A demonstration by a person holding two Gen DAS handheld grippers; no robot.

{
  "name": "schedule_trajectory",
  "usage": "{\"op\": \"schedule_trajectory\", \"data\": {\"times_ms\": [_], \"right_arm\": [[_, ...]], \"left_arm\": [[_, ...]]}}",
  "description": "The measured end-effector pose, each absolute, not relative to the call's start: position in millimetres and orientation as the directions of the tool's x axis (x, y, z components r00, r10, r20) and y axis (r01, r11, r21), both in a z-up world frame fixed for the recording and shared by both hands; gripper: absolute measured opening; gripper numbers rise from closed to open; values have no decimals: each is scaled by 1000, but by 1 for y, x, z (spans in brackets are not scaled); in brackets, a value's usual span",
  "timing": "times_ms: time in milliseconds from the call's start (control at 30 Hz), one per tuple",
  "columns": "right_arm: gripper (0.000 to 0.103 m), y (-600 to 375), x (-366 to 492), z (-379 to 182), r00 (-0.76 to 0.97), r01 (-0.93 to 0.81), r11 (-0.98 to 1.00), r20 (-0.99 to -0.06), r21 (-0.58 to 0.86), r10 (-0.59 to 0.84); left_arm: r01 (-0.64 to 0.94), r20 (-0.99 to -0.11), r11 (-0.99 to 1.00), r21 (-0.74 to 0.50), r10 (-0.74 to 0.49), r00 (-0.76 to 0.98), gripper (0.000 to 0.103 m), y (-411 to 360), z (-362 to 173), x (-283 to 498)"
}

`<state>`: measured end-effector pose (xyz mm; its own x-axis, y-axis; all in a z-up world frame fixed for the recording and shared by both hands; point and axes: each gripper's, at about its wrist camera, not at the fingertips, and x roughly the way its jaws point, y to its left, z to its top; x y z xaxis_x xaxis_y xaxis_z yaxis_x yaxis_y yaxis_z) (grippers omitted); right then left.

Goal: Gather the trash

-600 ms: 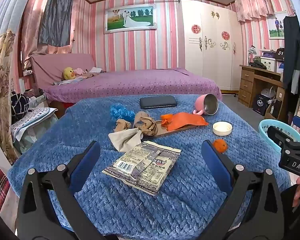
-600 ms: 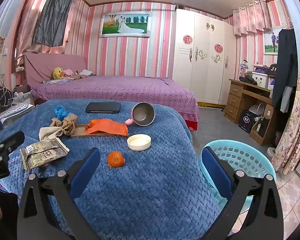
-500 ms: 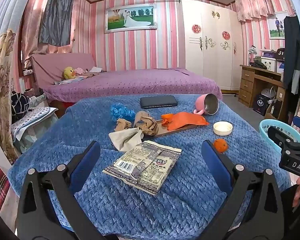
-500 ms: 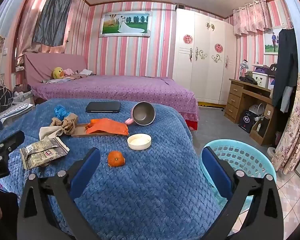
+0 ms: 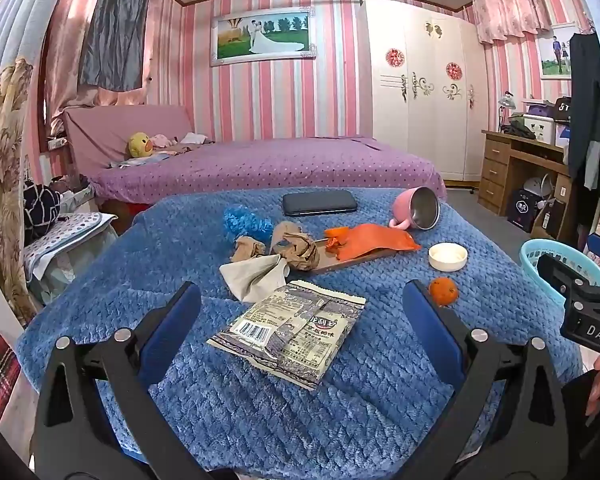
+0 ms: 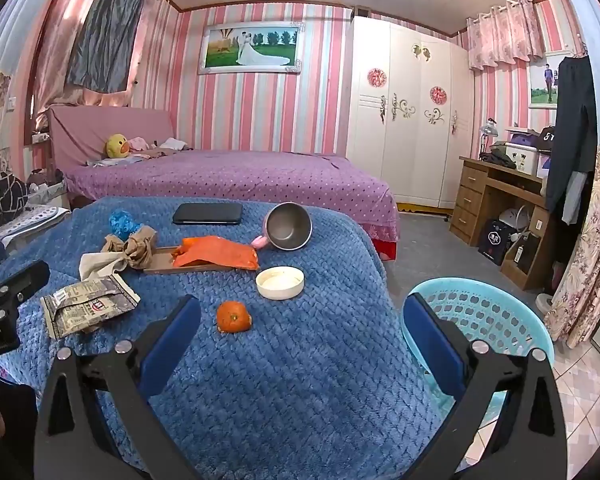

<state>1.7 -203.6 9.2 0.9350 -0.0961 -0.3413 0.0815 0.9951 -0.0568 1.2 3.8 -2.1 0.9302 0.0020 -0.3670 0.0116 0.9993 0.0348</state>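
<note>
Light-blue laundry basket [image 6: 482, 320] sits on the floor just off the blue blanket's [image 6: 292, 380] right edge — what I see of its inside is bare. Pink metal cup [image 6: 288, 227] lies tipped on its side, hollow showing nothing in it. White round lid [image 6: 280, 282] sits open side up.

My left gripper [image 5: 300, 316] is spread wide, gripping nothing, hovering over the printed snack wrapper [image 5: 290, 332] that lies flat between the pads. My right gripper [image 6: 300, 316] is equally wide, unloaded, over the blanket with the orange peel [image 6: 233, 317] just ahead of its left pad.

Further back: crumpled white tissue [image 5: 256, 277], brown stockings [image 5: 296, 249], orange bag [image 5: 374, 239] on a wooden board [image 6: 188, 265], blue plastic wad [image 5: 244, 222], black case [image 5: 320, 203] — all well apart from both grippers.
</note>
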Motion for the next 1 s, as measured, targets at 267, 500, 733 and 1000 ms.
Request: {"op": "schedule_trajectory", "data": {"times_ms": [267,500,733,1000], "right_arm": [[99,-201,3,7,935,81,995,-343,-57,-96],[99,-201,5,6,934,79,995,-344,-59,-94],[99,-200,5,5,934,80,995,-345,-59,-95],[99,-201,7,3,932,79,995,-349,-60,-95]], "left_arm": [[1,-369,999,32,11,929,98,4,0,1],[-2,-369,1000,28,12,930,98,6,0,1],[-1,-368,1000,28,12,930,98,7,0,1],[-1,-369,1000,27,11,929,98,7,0,1]]}}
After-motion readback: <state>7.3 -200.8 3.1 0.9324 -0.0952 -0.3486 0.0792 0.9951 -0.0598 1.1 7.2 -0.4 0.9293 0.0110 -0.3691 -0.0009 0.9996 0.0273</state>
